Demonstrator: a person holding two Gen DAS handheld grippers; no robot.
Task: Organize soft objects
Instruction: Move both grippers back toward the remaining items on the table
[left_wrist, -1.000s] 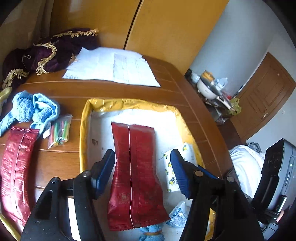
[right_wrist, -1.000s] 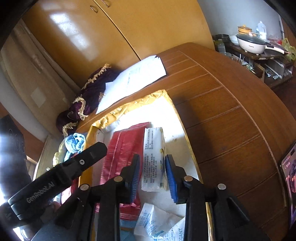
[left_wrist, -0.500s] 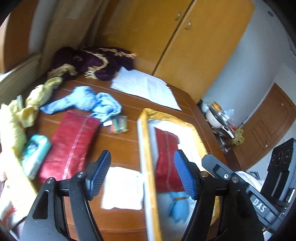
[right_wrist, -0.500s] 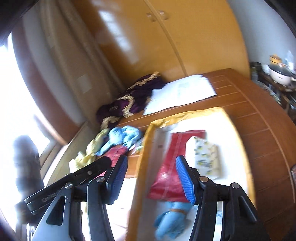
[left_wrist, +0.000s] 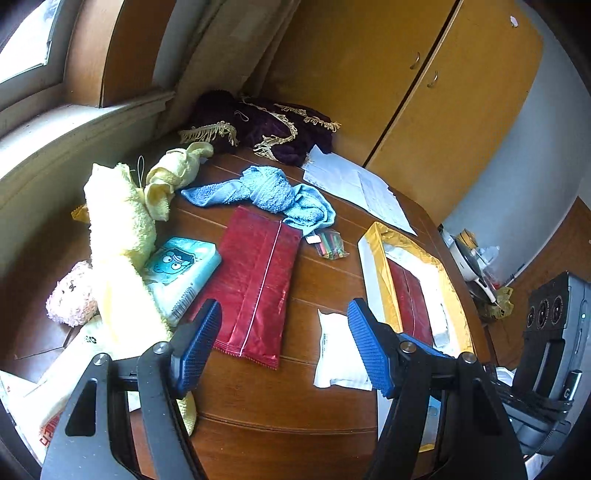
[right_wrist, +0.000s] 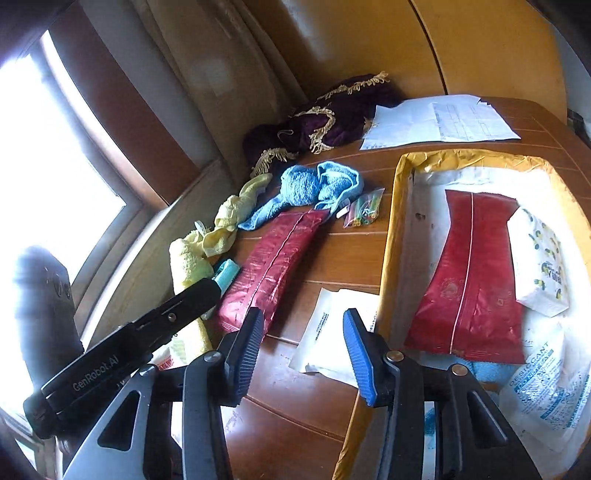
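Note:
My left gripper (left_wrist: 282, 345) is open and empty above the wooden table (left_wrist: 288, 402), hovering over a red foil pouch (left_wrist: 255, 282) lying loose. Beside it lie a teal tissue pack (left_wrist: 181, 273), yellow towels (left_wrist: 118, 221), a blue towel (left_wrist: 266, 192), a pink fluffy item (left_wrist: 72, 295) and a white sachet (left_wrist: 338, 354). My right gripper (right_wrist: 303, 347) is open and empty above the white sachet (right_wrist: 327, 328), left of the gold-rimmed box (right_wrist: 391, 236). Inside the box lie a second red pouch (right_wrist: 472, 280), a lemon-print tissue pack (right_wrist: 539, 266) and a desiccant bag (right_wrist: 546, 398).
A small bag of coloured sticks (left_wrist: 330, 247) lies near the blue towel. A purple fringed cloth (left_wrist: 266, 125) and white papers (left_wrist: 358, 188) sit at the table's far side by a wooden wardrobe (left_wrist: 424, 88). A windowsill (left_wrist: 55, 136) runs along the left.
Both grippers have pulled back and swung left from over the box to the loose items on the table. The right gripper's jaws have widened. Nothing was picked up.

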